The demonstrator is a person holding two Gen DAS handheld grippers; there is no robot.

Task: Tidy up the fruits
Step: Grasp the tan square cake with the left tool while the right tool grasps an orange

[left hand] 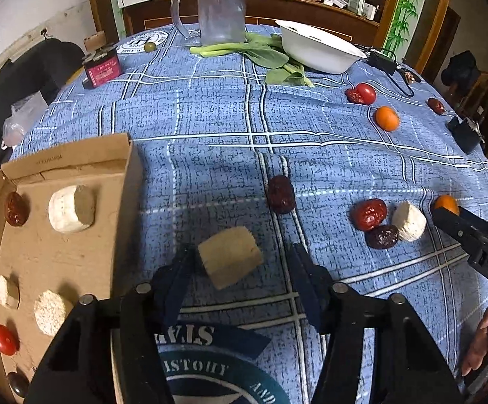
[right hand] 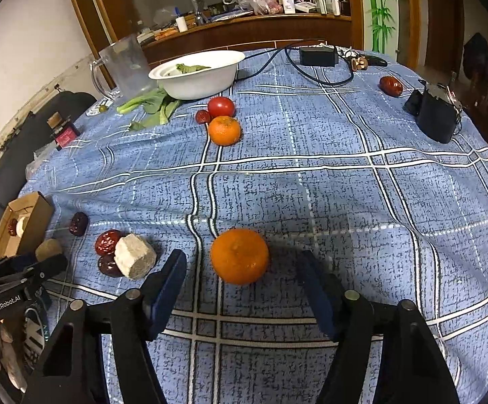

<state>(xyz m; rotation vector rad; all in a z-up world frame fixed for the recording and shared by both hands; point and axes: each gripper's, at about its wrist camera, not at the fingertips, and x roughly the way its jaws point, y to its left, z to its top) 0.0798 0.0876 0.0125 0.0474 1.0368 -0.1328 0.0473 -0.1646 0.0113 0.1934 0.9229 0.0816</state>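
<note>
My left gripper (left hand: pixel 240 262) is open around a tan cut piece (left hand: pixel 230 256) that lies on the blue checked cloth. The cardboard tray (left hand: pixel 75 158) at the left holds white cut pieces (left hand: pixel 70 208), a red date (left hand: pixel 16 208) and a small tomato (left hand: pixel 4 339). My right gripper (right hand: pixel 240 272) is open with an orange (right hand: pixel 239 256) between its fingers, on the cloth. Two red dates (right hand: pixel 107 242) and a white piece (right hand: pixel 135 256) lie to its left. A dark date (left hand: pixel 280 194) lies ahead of the left gripper.
Farther back lie a second orange (right hand: pixel 224 130), a tomato (right hand: pixel 221 106), greens (left hand: pixel 260 52), a white bowl (right hand: pixel 196 70) and a clear jug (left hand: pixel 222 8). A black box (right hand: pixel 437 118), a lone date (right hand: pixel 391 86) and a charger with cable (right hand: pixel 318 56) sit at the right.
</note>
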